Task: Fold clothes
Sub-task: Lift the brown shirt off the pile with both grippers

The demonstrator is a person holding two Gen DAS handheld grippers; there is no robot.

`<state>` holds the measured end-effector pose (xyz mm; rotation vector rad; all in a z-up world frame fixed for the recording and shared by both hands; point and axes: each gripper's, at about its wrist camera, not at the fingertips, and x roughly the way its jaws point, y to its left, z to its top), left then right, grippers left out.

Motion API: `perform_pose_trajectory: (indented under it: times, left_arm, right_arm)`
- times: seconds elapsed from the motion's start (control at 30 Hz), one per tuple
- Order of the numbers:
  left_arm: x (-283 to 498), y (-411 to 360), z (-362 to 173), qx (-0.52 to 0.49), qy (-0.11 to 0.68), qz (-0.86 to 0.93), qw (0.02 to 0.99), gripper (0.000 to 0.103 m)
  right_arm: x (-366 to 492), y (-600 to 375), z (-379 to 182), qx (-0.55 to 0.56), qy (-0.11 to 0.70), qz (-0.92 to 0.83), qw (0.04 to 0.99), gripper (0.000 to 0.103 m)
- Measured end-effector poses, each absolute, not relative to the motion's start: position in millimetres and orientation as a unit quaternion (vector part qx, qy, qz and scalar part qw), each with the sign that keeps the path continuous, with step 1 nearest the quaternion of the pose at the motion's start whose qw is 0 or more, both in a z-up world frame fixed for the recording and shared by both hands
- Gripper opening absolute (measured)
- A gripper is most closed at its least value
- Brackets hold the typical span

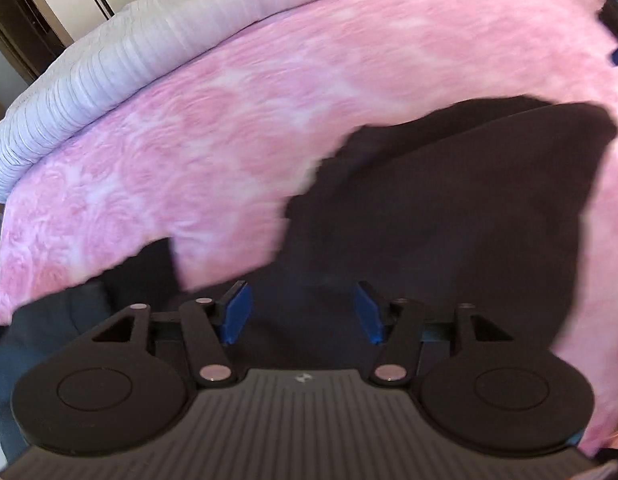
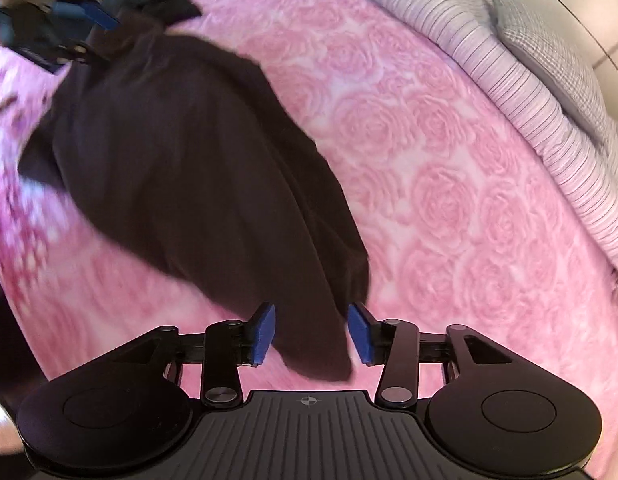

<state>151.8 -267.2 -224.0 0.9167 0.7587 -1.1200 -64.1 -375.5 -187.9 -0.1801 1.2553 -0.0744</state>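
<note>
Lying lengthwise on the pink bed (image 2: 449, 168), the dark garment (image 2: 197, 168) appears partly folded. Left gripper (image 1: 303, 314) and right gripper (image 2: 311, 334) gape, holding nothing; further folds remain.

right gripper (image 2: 311, 334): blue pads apart, open, low over the bed | black garment (image 2: 197, 168): long dark cloth, lying flat on pink rose blanket (image 2: 449, 184), its narrow end sits between the pads | left gripper (image 2: 75, 16): top left corner, at the cloth's far end, blurry | striped sheet (image 2: 521, 92): along the bed's right edge
</note>
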Motion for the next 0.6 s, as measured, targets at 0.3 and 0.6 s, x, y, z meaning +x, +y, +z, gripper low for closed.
perform_pose_trajectory:
  times: [0.3,0.6]
  left_arm:
    - [204.0,-256.0,-247.7,0.409,0.375,-0.602,0.574,0.0]
    - [83.2,-231.1,-167.3,0.313,0.3,-0.735,0.521,0.0]
  right_arm:
    - [15.3,-339.1,-197.8,0.07,0.572,-0.056,0.815,0.05]
    - [47.4,-339.4,-189.4,0.405,0.473,-0.079,0.778,0.073]
